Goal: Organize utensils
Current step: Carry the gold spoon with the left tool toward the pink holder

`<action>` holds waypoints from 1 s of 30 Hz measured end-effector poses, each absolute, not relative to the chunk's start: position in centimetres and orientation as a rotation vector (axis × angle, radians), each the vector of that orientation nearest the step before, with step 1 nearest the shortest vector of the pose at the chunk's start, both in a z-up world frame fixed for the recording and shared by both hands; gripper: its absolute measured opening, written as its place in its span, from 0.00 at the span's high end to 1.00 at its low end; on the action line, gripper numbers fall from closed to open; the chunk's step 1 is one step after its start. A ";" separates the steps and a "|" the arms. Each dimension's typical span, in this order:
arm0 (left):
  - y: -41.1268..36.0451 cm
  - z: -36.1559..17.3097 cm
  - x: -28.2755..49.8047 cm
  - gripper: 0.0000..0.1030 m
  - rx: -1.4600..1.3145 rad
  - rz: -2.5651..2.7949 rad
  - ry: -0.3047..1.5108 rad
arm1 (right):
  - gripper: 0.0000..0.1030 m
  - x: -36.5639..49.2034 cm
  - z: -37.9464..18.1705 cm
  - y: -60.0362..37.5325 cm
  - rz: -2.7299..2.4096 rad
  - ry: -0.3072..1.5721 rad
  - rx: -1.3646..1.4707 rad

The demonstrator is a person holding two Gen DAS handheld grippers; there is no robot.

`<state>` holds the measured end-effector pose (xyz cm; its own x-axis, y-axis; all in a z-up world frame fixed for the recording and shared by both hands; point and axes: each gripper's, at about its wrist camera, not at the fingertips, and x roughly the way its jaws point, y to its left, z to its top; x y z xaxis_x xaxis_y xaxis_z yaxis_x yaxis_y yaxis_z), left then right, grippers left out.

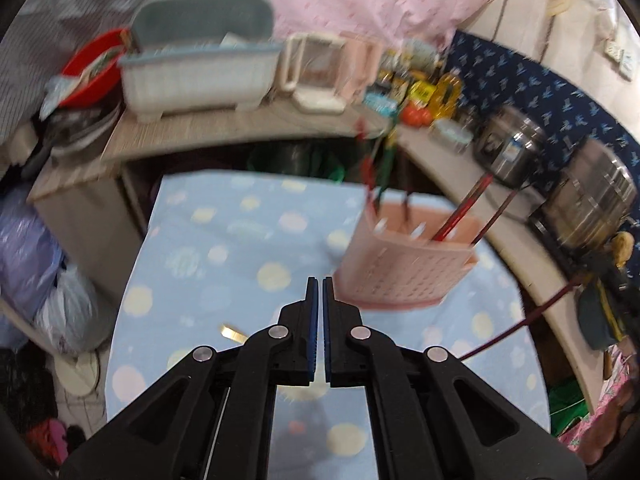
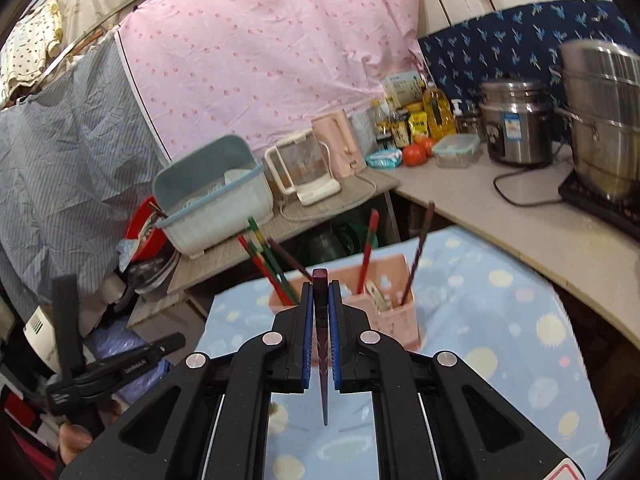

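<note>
light-blue fleecy cloth with pastel dots point(image 1: 224, 248) covers the table. pink perforated plastic utensil holder point(image 2: 394, 312) at 12 o'clock, chopsticks leaning inside. right gripper point(image 2: 321, 292) angled down, clamped on a dark maroon tapered chopstick point(image 2: 322, 360). left gripper point(image 1: 320, 284) pitched steeply down, pads together, empty.

This is a small home kitchen corner — the worktop point(image 2: 500, 216) along the wall carries a steel rice cooker point(image 2: 516, 124), a big steel pot point(image 2: 604, 120), a bottle of cooking oil point(image 2: 438, 112), tomatoes point(image 2: 414, 154) and a dish drainer point(image 2: 216, 200). Bedsheets point(image 2: 256, 60) hang behind as curtains — a lived-in room.
</note>
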<state>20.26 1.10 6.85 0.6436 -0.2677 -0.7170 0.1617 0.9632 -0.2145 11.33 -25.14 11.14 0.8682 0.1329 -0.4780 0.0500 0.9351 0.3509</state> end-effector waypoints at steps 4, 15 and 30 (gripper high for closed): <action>2.6 2.2 19.6 0.97 -0.170 -0.208 0.941 | 0.93 10.2 9.7 -25.2 0.042 0.552 0.388; -1.9 -4.2 18.3 0.66 -0.045 -0.263 1.026 | 0.93 10.4 8.3 -24.7 0.028 0.583 0.380; -3.3 -8.4 21.3 0.89 0.025 -0.230 1.077 | 0.93 12.0 7.2 -24.7 0.034 0.606 0.391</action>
